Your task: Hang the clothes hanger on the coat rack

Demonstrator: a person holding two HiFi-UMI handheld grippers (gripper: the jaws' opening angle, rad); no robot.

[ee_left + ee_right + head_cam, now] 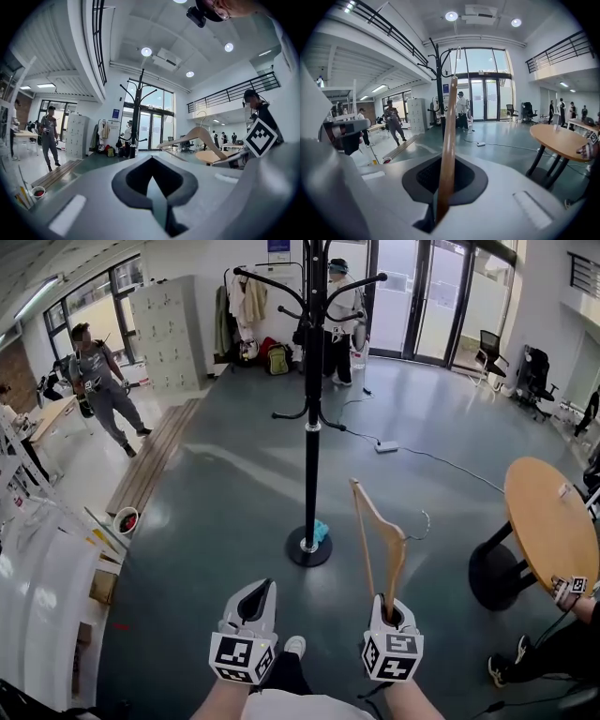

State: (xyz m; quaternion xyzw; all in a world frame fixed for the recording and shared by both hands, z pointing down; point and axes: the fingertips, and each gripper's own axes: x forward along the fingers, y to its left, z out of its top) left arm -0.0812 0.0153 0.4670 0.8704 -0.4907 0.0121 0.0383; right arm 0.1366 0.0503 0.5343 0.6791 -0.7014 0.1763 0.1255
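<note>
Nearest the person, both grippers are held low over the grey-green floor. The left gripper (pixel 254 607) has its jaws pressed together with nothing between them, which its own view (pixel 157 190) shows plainly. The right gripper (pixel 392 615) pinches the end of one arm of the wooden hanger (pixel 379 538). In the right gripper view (pixel 439 202) the wood (pixel 449 136) rises straight up out of the closed jaws. The hanger stands nearly upright, and its metal hook (pixel 423 524) sticks out to the right (away from the rack).

Just ahead and between the two grippers stands the black coat rack (pixel 312 427) on its round base (pixel 308 549). The hanger is near it, to the right, and apart from it. A small blue thing (pixel 321 532), perhaps a cloth, lies against the base. A round wooden table (pixel 547 519) stands well to the right.

Farther on, a white power strip (pixel 386 446) lies on the floor with its cord trailing. A person (pixel 101 381) stands at the left, near a long wooden board (pixel 155 454). Grey lockers (pixel 170 332), hanging coats (pixel 246 302) and glass doors (pixel 431 296) line the far wall.
</note>
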